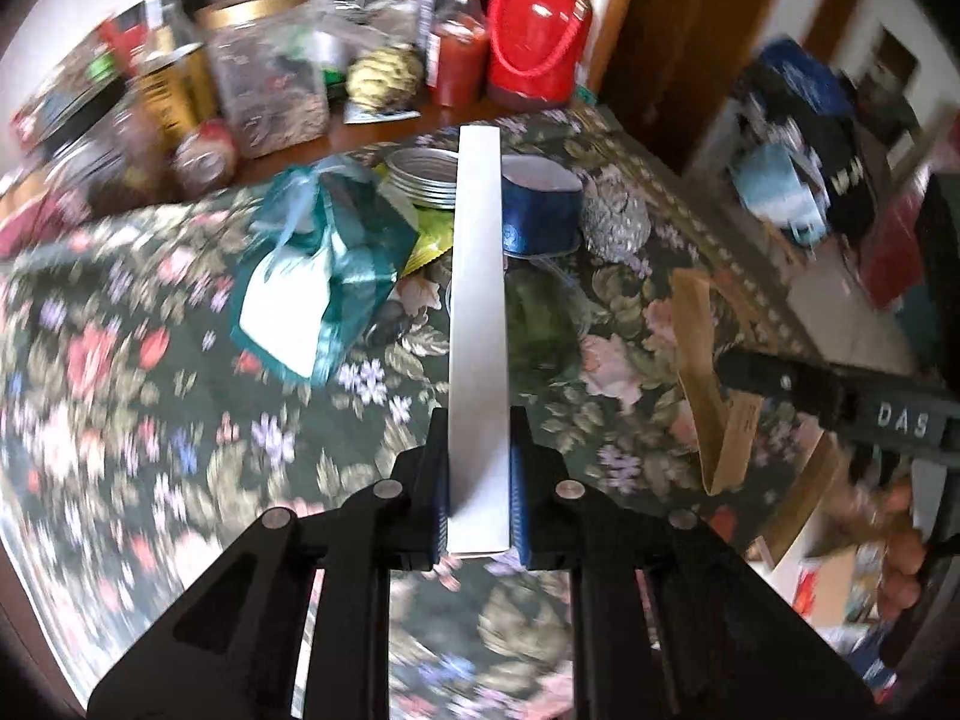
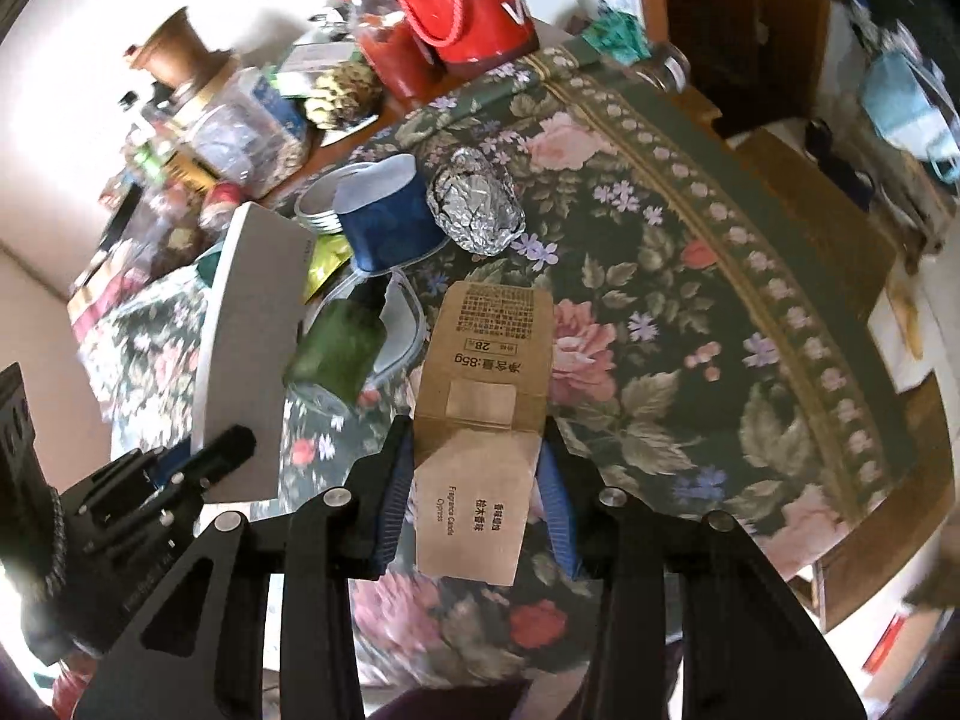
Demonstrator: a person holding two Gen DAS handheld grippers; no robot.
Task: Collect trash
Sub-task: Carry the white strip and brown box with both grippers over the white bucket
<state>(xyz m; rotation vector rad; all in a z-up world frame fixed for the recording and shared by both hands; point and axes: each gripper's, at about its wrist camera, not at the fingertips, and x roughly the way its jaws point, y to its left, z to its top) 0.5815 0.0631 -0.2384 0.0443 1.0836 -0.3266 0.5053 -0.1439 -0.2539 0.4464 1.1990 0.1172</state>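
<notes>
Left wrist: left tool (image 1: pixel 479 480) clamps flat white card (image 1: pixel 477 300); right tool (image 2: pixel 477 480) pinches flattened kraft carton (image 2: pixel 486 384) over floral cloth (image 2: pixel 660 300).

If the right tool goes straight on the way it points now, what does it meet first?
Probably the flowered tablecloth just beyond the brown carton that the right tool holds; the foil ball lies further on. Depth is unclear.
</notes>
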